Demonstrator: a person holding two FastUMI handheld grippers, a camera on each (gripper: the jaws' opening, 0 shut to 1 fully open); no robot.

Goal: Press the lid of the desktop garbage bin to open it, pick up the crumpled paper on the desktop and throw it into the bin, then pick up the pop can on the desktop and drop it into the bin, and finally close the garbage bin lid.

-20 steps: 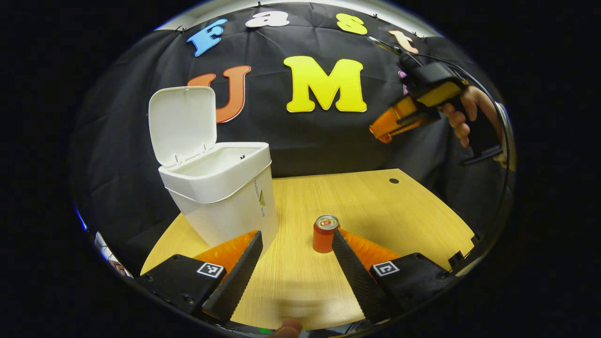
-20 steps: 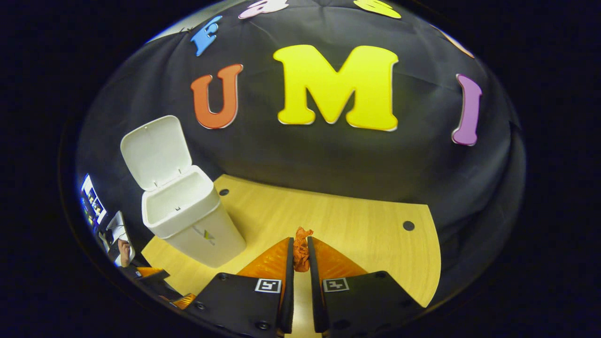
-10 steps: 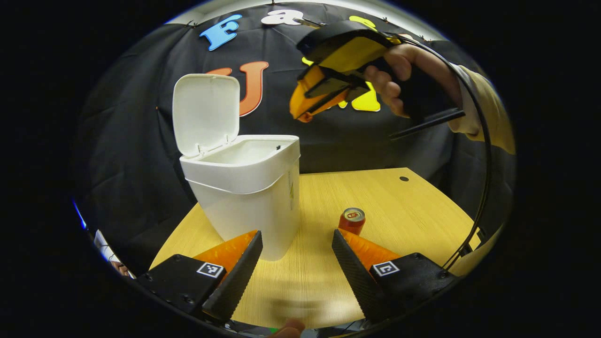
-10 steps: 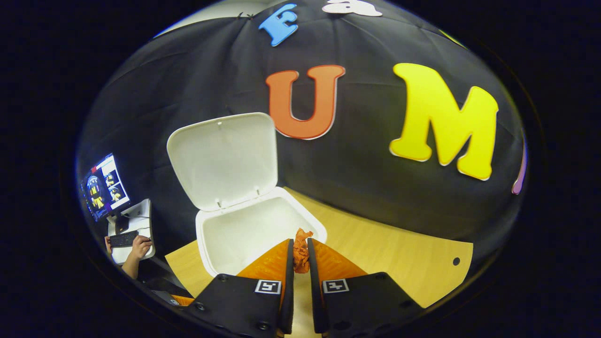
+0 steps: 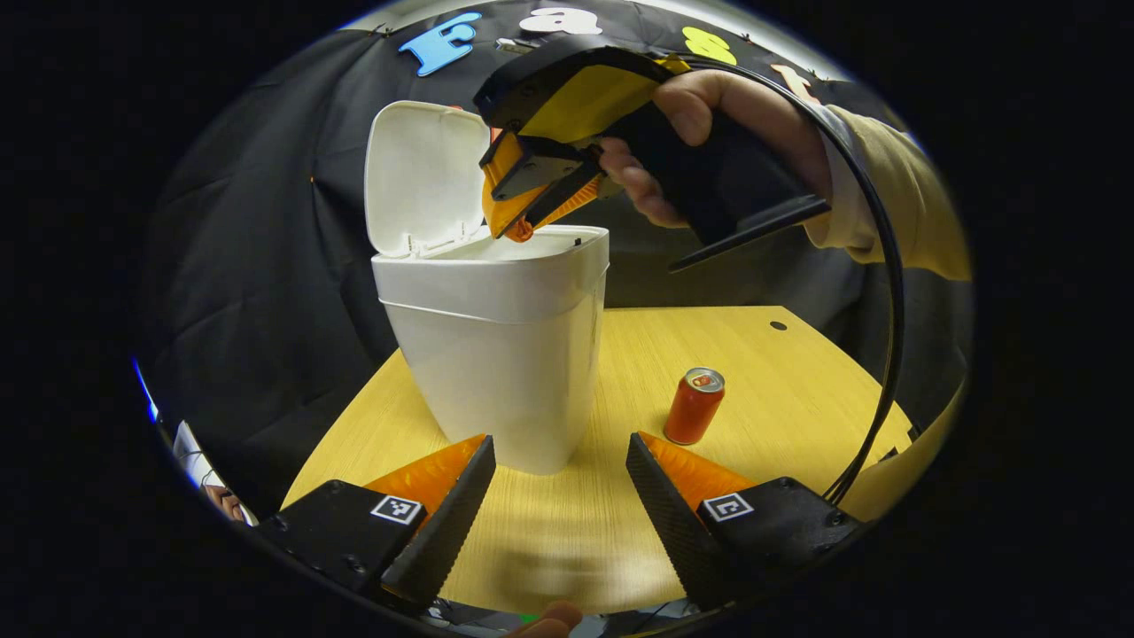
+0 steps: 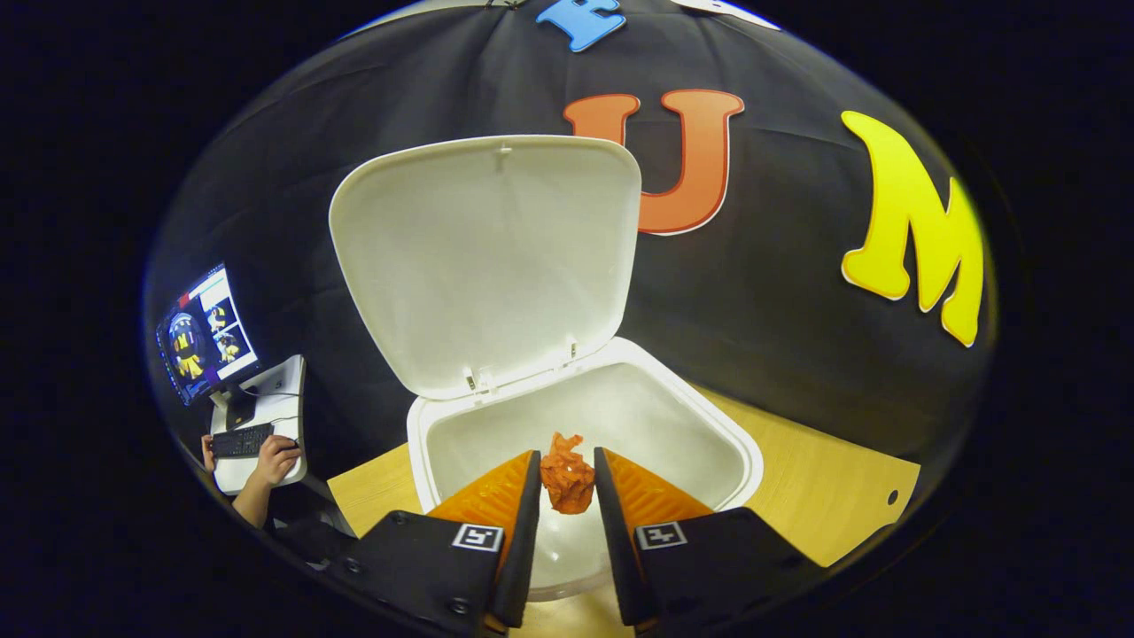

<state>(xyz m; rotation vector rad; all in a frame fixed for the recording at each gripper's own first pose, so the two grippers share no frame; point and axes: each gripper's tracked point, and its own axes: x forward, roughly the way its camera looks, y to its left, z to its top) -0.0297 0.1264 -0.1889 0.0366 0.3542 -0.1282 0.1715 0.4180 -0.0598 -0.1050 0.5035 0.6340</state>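
The right gripper [image 6: 567, 483] is hovering over the open mouth of the white bin [image 6: 709, 425], its lid [image 6: 483, 257] standing upright behind. The crumpled paper [image 6: 567, 478] is sitting between the slightly parted fingers, possibly no longer pinched; I cannot tell whether they are touching it. The left gripper [image 5: 558, 496] is waiting low with fingers spread wide, holding nothing. The pop can [image 5: 694, 406] is standing upright on the surface [image 5: 780, 399], just beside the bin.
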